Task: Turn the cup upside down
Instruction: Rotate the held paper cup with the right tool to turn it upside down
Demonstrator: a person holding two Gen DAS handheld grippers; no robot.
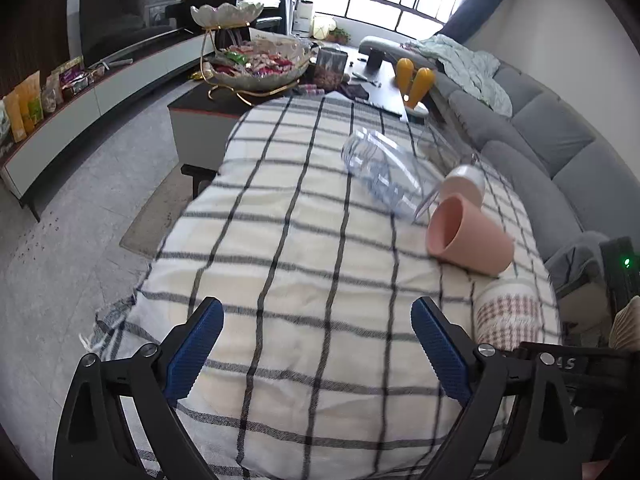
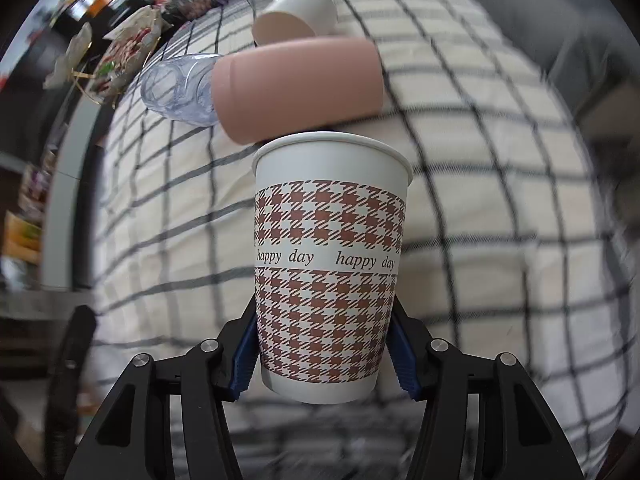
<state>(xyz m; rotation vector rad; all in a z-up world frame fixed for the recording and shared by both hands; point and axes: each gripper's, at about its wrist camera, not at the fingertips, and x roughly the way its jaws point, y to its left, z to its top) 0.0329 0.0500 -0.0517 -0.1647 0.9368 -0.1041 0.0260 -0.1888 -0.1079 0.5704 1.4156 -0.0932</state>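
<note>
My right gripper (image 2: 324,356) is shut on a paper cup (image 2: 330,256) with a brown houndstooth pattern and the words "happy day". It grips the cup near its base, and the cup's open rim points away from the camera, above the checked cloth (image 2: 500,200). The same cup shows at the right edge of the left wrist view (image 1: 508,316). My left gripper (image 1: 316,344) is open and empty, low over the checked cloth (image 1: 300,240), with its blue pads (image 1: 196,348) wide apart.
A pink cup (image 1: 468,240) lies on its side on the cloth, with a clear plastic cup (image 1: 384,168) and a white-and-pink cup (image 1: 466,182) lying beside it. A snack bowl (image 1: 260,64) stands on the coffee table beyond. A grey sofa (image 1: 540,140) runs along the right.
</note>
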